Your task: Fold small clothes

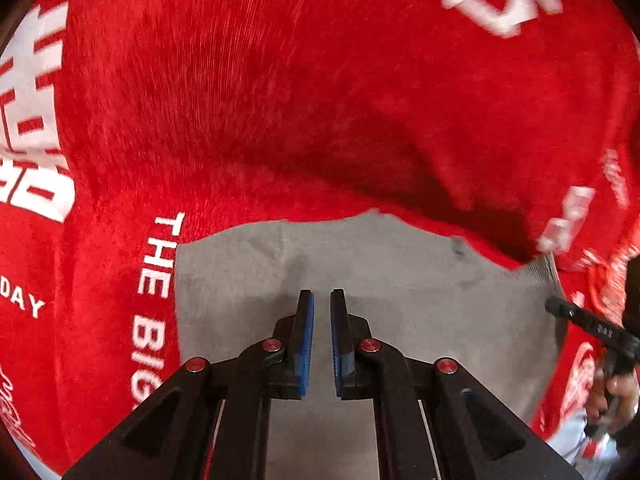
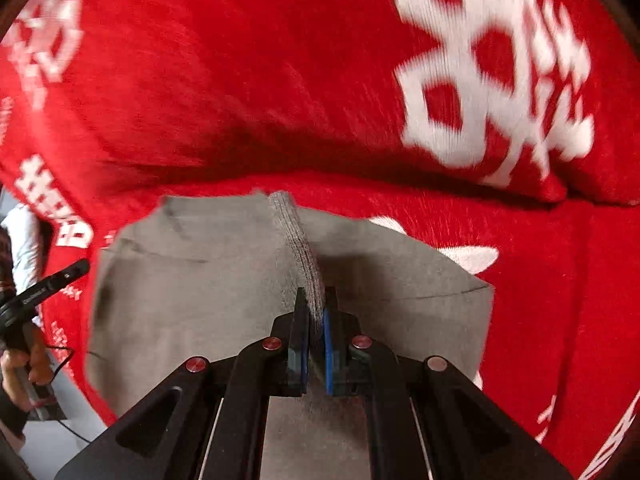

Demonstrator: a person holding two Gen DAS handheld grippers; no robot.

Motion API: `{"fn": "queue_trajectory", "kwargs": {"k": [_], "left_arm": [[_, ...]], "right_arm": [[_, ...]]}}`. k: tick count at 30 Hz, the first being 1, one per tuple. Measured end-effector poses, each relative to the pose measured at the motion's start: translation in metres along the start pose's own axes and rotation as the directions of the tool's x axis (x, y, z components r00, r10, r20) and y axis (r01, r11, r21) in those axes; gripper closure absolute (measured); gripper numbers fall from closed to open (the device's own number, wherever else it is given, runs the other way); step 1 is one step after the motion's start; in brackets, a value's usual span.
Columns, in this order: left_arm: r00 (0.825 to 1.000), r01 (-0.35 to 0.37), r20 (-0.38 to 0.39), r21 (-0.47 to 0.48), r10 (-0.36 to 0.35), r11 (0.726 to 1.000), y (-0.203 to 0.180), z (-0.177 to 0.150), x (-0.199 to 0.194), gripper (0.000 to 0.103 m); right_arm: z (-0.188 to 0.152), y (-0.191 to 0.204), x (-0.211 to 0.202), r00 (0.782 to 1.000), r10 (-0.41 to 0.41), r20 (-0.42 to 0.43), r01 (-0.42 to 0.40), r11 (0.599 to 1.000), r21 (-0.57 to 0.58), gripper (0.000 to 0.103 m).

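A small grey garment [image 1: 380, 280] lies flat on a red plush blanket [image 1: 280, 100]. My left gripper [image 1: 322, 296] hovers over the garment, its blue-padded jaws a little apart with nothing between them. In the right wrist view my right gripper [image 2: 316, 304] is shut on the garment's ribbed grey hem [image 2: 300, 248], which rises as a ridge above the rest of the grey garment [image 2: 192, 288]. The right gripper also shows at the right edge of the left wrist view [image 1: 560, 306].
The red blanket [image 2: 280, 80] carries large white characters and the words "THE BIG" [image 1: 156, 300]; it has folds and a raised ridge behind the garment. A person's hand on the other gripper's handle [image 2: 24, 360] shows at the left edge of the right wrist view.
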State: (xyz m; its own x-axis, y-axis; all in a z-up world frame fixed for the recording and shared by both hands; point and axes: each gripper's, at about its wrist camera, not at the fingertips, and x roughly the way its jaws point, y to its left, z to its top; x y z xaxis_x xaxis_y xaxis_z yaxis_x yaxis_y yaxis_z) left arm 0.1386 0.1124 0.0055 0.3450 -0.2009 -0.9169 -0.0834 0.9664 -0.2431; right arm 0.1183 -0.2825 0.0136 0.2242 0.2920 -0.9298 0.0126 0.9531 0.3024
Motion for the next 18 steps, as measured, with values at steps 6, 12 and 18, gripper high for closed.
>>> {"fn": "queue_trajectory", "kwargs": {"k": [6, 12, 18], "left_arm": [[0.991, -0.108, -0.081, -0.06, 0.103, 0.992, 0.014, 0.003, 0.048, 0.093], [0.984, -0.139, -0.113, -0.022, 0.136, 0.99, 0.015, 0.005, 0.036, 0.014], [0.984, -0.142, -0.101, 0.038, 0.146, 0.989, -0.001, 0.006, 0.041, 0.006]], "right_arm": [[-0.004, -0.028, 0.028, 0.993, 0.094, -0.069, -0.086, 0.99, 0.114, 0.094], [-0.004, -0.034, 0.024, 0.98, 0.179, -0.09, -0.167, 0.978, 0.127, 0.063], [0.003, -0.021, 0.031, 0.983, 0.168, -0.078, -0.16, 0.982, 0.096, 0.061]]}}
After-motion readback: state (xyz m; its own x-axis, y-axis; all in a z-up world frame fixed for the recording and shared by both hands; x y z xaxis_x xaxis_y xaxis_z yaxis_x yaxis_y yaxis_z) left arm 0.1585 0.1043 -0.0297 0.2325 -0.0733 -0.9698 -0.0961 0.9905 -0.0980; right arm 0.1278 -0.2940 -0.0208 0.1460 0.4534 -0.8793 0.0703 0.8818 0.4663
